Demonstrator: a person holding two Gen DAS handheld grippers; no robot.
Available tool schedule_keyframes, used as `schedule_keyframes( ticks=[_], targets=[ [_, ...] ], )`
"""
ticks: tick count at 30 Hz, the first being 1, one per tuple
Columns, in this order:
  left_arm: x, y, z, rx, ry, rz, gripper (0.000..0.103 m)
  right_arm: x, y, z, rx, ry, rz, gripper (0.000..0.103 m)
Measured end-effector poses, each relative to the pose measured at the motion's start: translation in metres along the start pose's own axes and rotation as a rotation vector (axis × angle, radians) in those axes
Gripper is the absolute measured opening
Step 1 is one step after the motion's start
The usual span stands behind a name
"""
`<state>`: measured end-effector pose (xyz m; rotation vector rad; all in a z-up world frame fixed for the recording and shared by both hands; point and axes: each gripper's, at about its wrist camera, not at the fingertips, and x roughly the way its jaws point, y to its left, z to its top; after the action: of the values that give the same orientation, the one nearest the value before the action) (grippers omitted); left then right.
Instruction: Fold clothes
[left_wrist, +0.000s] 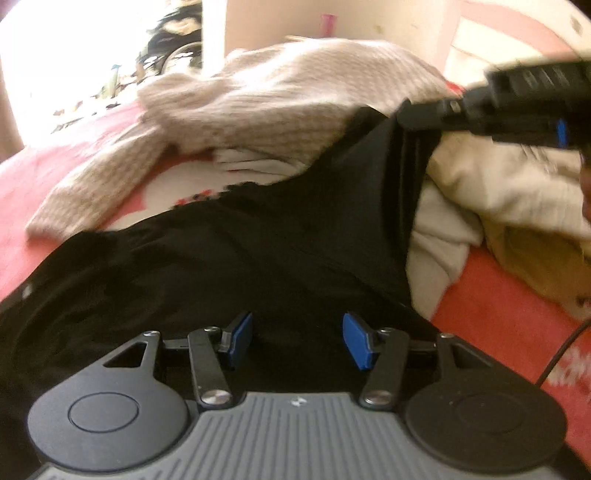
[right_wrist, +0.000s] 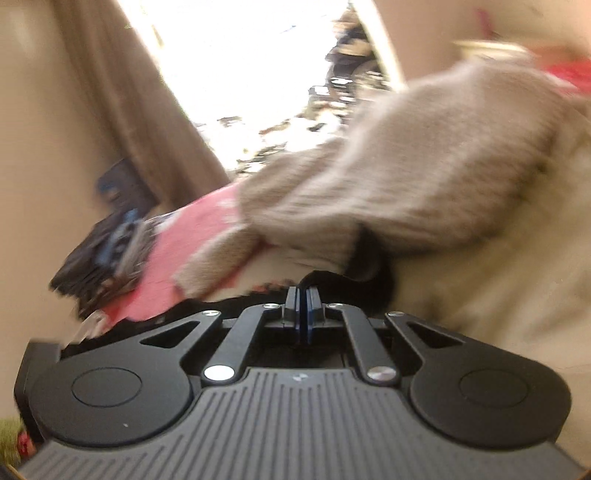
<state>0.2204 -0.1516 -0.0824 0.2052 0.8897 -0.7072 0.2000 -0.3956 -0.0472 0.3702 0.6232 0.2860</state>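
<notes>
A black garment (left_wrist: 229, 258) lies spread across the middle of the left wrist view on a red patterned bed (left_wrist: 498, 306), one edge drawn up toward the upper right of the frame, where the right gripper (left_wrist: 424, 114) pinches it. In the right wrist view that gripper (right_wrist: 303, 295) has its jaws pressed together on a thin fold of the black cloth at centre frame. The left gripper (left_wrist: 297, 341) hovers low over the near part of the garment at lower centre, blue pads wide apart with nothing between them.

A beige knit sweater (left_wrist: 258, 107) sprawls across the upper middle, its sleeve trailing to the left, partly overlapping the garment's far edge; cream clothes (left_wrist: 491, 184) are heaped at the right.

Judging from this, the garment is being lifted or laid out for a fold. Doing it well likely means holding the pinched edge taut and level, having the open gripper take a matching edge or corner, and drawing the cloth free of the sweater so the fold lies flat rather than bunched.

The right tool reaches in from the upper right, angled down; the left points forward, nearly level with the bed. Motion blur in the right view suggests movement.
</notes>
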Motion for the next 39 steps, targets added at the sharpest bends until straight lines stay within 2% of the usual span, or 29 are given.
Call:
schedule_keyframes(
  ticks=[4, 10, 14, 17, 18, 20, 23, 26, 30, 35, 39],
  targets=[
    [-0.021, 0.047, -0.002, -0.134, -0.01, 0.031, 0.055, 0.021, 0.045, -0.001, -0.226, 0.055, 0.114, 0.002],
    [-0.04, 0.103, -0.004, -0.292, -0.031, 0.083, 0.055, 0.05, 0.115, -0.056, -0.65, 0.227, 0.229, 0.002],
    [-0.04, 0.101, -0.001, -0.292, -0.037, 0.047, 0.057, 0.043, 0.126, -0.079, -0.769, 0.223, 0.203, 0.005],
    [-0.034, 0.089, 0.001, -0.252, -0.029, 0.006, 0.058, 0.037, 0.134, -0.096, -0.859, 0.22, 0.182, 0.014],
    [-0.032, 0.084, 0.001, -0.236, -0.024, -0.007, 0.058, 0.033, 0.135, -0.099, -0.874, 0.218, 0.185, 0.02],
    [-0.029, 0.072, -0.001, -0.196, -0.015, -0.032, 0.058, 0.015, 0.123, -0.085, -0.777, 0.222, 0.259, 0.022],
    [-0.025, 0.054, -0.003, -0.119, -0.006, -0.068, 0.058, -0.001, 0.081, -0.052, -0.476, 0.259, 0.327, 0.023],
    [-0.021, 0.039, -0.005, -0.055, 0.002, -0.053, 0.058, -0.014, 0.039, -0.021, -0.178, 0.289, 0.375, 0.026],
    [-0.011, 0.03, -0.009, -0.039, 0.033, -0.005, 0.058, 0.014, -0.01, -0.009, 0.107, 0.325, 0.171, 0.028],
    [-0.008, 0.022, -0.017, -0.015, 0.033, 0.039, 0.058, 0.049, -0.032, -0.018, 0.315, 0.374, 0.112, 0.028],
    [-0.008, 0.016, -0.019, 0.02, 0.021, 0.059, 0.058, 0.06, -0.037, -0.025, 0.343, 0.402, 0.07, 0.027]
  ],
)
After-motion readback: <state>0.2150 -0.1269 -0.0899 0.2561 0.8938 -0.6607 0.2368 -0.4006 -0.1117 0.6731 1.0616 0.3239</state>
